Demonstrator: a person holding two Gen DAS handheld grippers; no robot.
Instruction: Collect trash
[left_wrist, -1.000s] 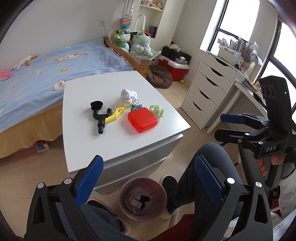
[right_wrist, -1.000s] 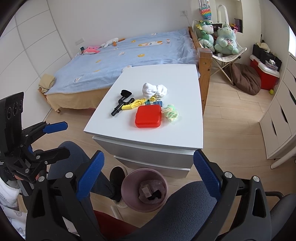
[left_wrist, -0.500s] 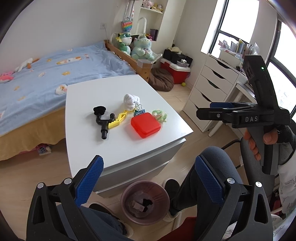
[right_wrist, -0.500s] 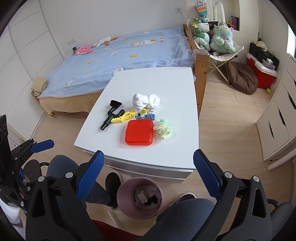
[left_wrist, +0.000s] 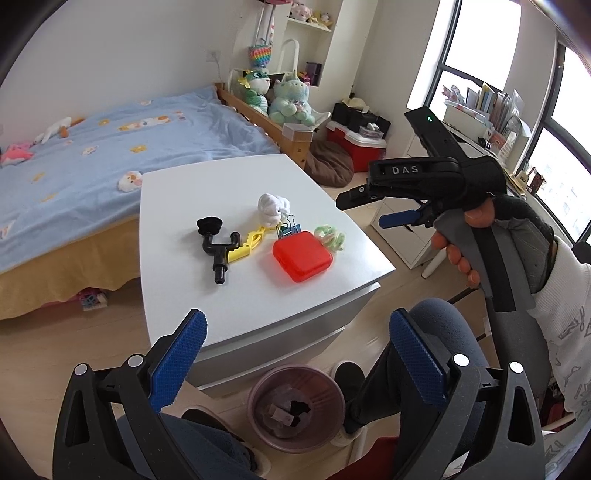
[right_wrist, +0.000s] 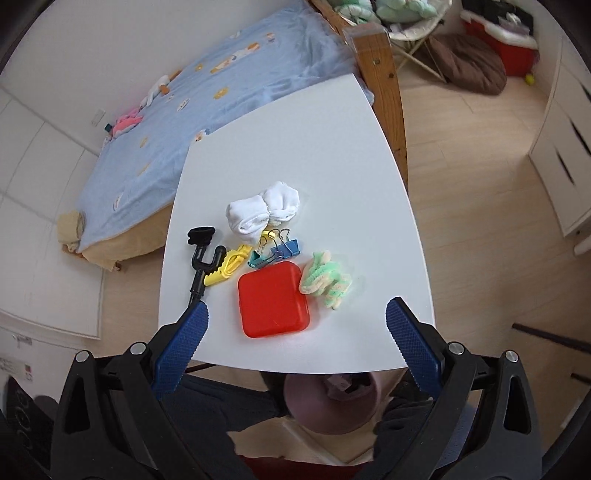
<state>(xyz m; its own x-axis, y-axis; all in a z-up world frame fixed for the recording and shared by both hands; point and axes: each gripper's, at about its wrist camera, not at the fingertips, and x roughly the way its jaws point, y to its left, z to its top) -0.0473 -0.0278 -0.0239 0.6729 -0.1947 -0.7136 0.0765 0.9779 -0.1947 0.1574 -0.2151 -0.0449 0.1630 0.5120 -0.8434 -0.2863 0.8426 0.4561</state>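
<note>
1. Since a second ago the right gripper (right_wrist: 293, 339) has swung up from beside the knee and out over the counter (right_wrist: 295, 140), and now looks almost straight down on the clutter; the left gripper (left_wrist: 295, 354) hangs back low, near the counter's front edge.
2. Both sets of jaws stand wide open with nothing between the blue pads.
3. What counts as trash is my guess — the white crumpled wad (right_wrist: 263, 212) looks likeliest, lying toward the far side of the pile and touching the binder clips (right_wrist: 277, 251). It should be light and soft, so it will squash; best pinched across its narrow middle.
4. Beside the red case (right_wrist: 273, 299) lies a green fuzzy bundle (right_wrist: 325, 282), limp too — grab the bulk, not a loose loop.
5. That case looks stiff and smooth, likely slippery; its flat edges are the place to hold.
6. A black pipe fitting (right_wrist: 201, 254) and yellow clip (right_wrist: 227, 266) look rigid.
7. On the floor under the counter's front edge stands the pink bin (left_wrist: 295, 406), clear in the left view and half hidden in the right.
8. Whether the wad is tissue or cloth I cannot tell, nor what lies in the bin.
</note>
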